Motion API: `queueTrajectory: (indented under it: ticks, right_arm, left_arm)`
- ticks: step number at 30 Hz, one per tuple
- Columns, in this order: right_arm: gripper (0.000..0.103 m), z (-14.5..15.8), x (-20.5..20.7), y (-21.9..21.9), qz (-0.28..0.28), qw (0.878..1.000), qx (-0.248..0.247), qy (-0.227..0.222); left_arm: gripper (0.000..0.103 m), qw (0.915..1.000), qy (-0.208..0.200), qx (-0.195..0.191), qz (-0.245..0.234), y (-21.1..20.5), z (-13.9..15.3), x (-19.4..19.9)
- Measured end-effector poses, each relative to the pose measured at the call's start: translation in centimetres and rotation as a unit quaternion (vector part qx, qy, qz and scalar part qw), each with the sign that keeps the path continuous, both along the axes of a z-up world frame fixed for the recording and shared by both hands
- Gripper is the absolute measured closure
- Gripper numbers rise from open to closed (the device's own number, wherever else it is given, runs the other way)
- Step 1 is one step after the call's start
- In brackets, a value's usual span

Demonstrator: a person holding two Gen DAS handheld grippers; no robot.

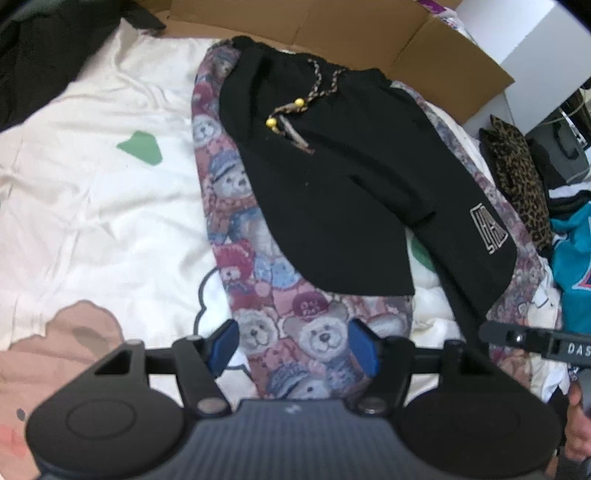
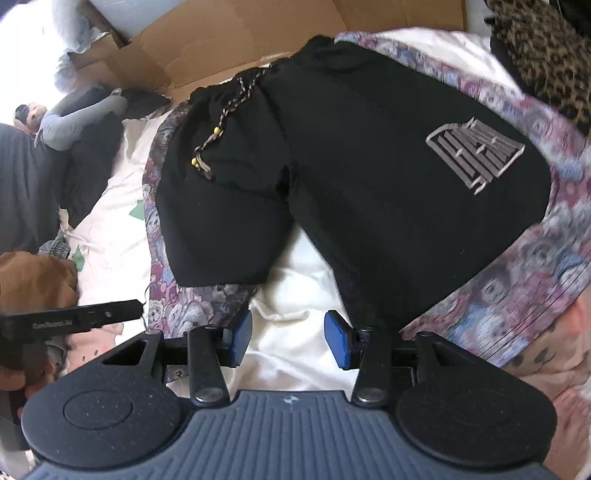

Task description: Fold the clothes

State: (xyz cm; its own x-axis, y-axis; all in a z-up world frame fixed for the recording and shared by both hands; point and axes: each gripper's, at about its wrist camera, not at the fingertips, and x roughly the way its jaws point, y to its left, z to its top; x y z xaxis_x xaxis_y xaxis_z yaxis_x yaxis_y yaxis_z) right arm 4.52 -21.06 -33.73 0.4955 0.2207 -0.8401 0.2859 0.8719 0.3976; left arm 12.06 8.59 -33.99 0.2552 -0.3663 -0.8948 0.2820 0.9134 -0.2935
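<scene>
Black shorts (image 1: pixel 332 206) with a braided drawstring (image 1: pixel 295 107) and a grey logo (image 1: pixel 489 229) lie flat on a teddy-bear print garment (image 1: pixel 229 206), spread on a white bed sheet (image 1: pixel 92 184). My left gripper (image 1: pixel 293 347) is open low over the print garment's near left hem, and that fabric shows between its blue pads. In the right wrist view the shorts (image 2: pixel 369 166) lie ahead. My right gripper (image 2: pixel 289 339) is open over bare sheet (image 2: pixel 295 288) between the two legs, its right pad (image 2: pixel 338 339) beside the hem of the logo leg.
A flattened cardboard box (image 1: pixel 332 26) lies behind the clothes. Leopard-print cloth (image 1: pixel 517 177) and a teal garment (image 1: pixel 572 266) sit at the right. Dark clothing (image 2: pixel 33 184), a soft toy (image 2: pixel 74 114) and a brown garment (image 2: pixel 33 280) lie at the left.
</scene>
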Motion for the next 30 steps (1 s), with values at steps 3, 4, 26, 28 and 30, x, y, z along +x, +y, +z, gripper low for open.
queueTrajectory:
  ticks: [3,4,26,28,30]
  right_arm:
    - [0.052,-1.1,0.4,1.0,0.011,1.000,0.009,0.011]
    - [0.052,-1.4,0.6,1.4,0.018,1.000,0.009,0.014]
    - [0.052,-4.5,5.1,3.2,0.042,0.998,0.037,0.036]
    - [0.052,-4.5,4.9,3.2,0.044,0.998,0.034,0.038]
    - [0.053,-4.5,4.8,3.3,0.048,0.998,0.030,0.039]
  left_arm:
    - [0.034,0.9998,0.013,-0.013,0.009,0.4,-1.4,-0.3]
    - [0.034,0.9996,0.018,-0.019,0.013,0.6,-1.8,-0.5]
    - [0.099,0.9865,0.083,-0.089,0.109,4.3,-5.8,-3.3]
    - [0.100,0.9862,0.084,-0.092,0.110,4.7,-5.1,-3.2]
    - [0.100,0.9873,0.072,-0.089,0.110,5.3,-3.7,-2.8]
